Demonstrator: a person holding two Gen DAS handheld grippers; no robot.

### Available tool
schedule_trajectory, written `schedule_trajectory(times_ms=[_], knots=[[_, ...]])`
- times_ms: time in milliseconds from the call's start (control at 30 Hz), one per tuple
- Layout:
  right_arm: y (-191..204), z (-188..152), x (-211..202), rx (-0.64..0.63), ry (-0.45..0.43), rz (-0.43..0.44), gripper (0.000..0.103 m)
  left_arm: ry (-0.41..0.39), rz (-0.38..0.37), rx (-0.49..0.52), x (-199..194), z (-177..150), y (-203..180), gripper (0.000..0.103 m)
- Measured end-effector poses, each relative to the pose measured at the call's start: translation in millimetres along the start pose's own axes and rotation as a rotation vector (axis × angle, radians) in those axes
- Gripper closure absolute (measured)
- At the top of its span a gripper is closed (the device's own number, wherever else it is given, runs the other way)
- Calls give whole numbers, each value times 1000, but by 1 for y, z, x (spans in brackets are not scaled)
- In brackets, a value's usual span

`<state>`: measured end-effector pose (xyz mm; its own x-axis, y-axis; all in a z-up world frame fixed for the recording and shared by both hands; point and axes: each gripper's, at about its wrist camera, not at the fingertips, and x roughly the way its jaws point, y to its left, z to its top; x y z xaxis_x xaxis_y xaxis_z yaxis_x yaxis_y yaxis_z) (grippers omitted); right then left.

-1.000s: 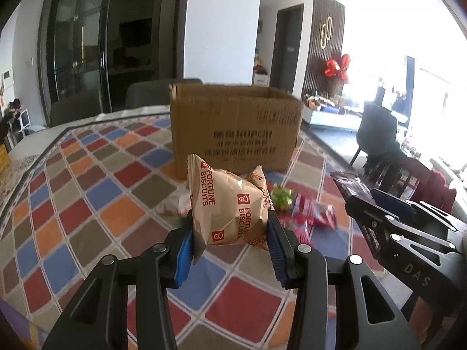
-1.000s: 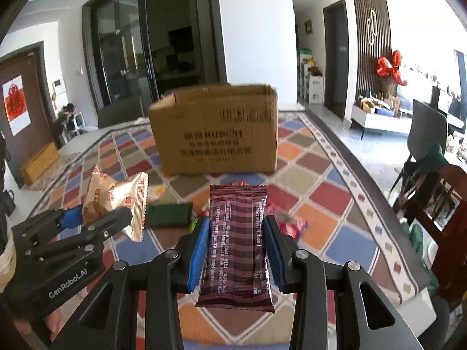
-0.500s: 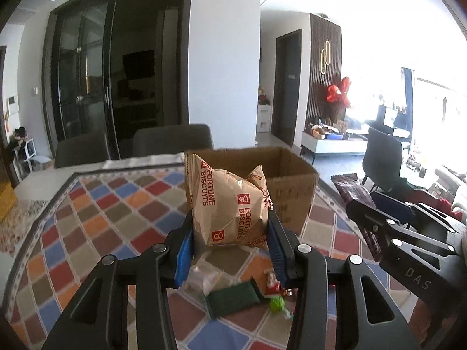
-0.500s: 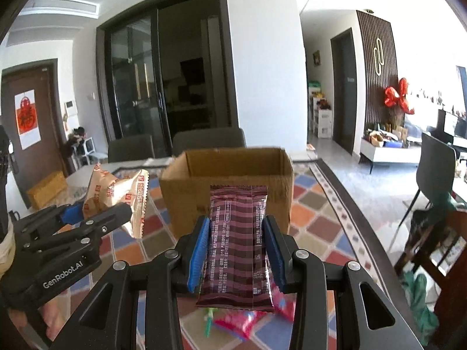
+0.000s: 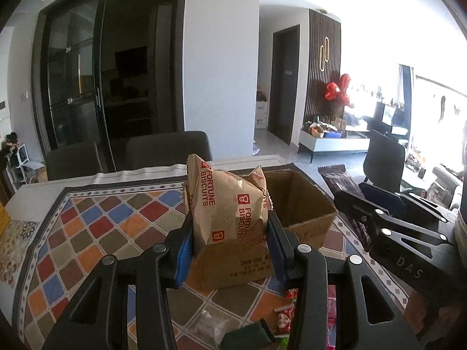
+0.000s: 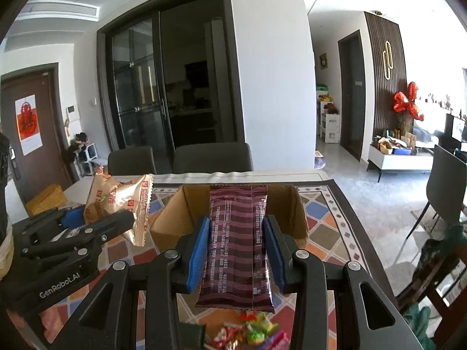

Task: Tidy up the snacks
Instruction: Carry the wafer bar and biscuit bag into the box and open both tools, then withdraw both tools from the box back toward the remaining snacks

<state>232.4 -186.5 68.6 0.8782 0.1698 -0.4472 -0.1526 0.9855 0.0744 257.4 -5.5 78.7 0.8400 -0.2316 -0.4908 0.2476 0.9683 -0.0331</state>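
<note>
"FORTUNE BISCUITS" runs in red on the tan crinkled snack bag [image 5: 230, 204]; "GenRobot.AI" marks the black left gripper [image 6: 87, 227]; "DAS" the black right gripper [image 5: 408, 233].

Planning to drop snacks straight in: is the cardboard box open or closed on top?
Open. The cardboard box shows bare inner walls from above, with no flap over its mouth.

Tan biscuit bag [image 5: 230, 207] with red lettering — maroon striped wrapper [image 6: 238, 242] — brown cardboard box [image 5: 303, 204], multicoloured diamond-patterned cloth [image 5: 96, 233].
</note>
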Motion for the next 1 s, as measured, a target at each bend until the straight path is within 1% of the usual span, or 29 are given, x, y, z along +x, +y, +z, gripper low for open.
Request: schedule_trajectory(times_ms=[67,167,233,400,467,500,533,567,633,700,800,900,1000], knots=[[-2,8,14,-8,13,2,64,23,1,0,14,7,3,58],[-5,13,32,-9,45,9,64,75,-34,-23,36,15,9,58],[-9,17,45,-7,67,15,64,97,-34,-19,48,18,10,58],[-20,26,84,29,133,28,63,171,-61,-50,82,23,15,58],[-24,28,97,41,158,30,63,197,-53,-59,94,25,16,57],[-25,30,102,41,167,28,63,205,-46,-62,99,27,17,53],[-26,31,107,44,175,23,62,207,-38,-63,101,28,17,47],[-28,31,111,47,182,24,60,206,-26,-60,103,29,17,44],[-28,32,118,51,205,23,51,199,-15,-56,102,31,16,39],[-29,33,117,53,192,1,47,189,-1,-61,98,29,17,35],[-33,31,113,78,192,-2,46,167,15,-57,90,25,19,30],[-31,27,100,70,179,-28,46,140,13,-45,73,18,17,26],[-26,22,85,64,165,-14,46,110,14,-39,56,12,15,24]])
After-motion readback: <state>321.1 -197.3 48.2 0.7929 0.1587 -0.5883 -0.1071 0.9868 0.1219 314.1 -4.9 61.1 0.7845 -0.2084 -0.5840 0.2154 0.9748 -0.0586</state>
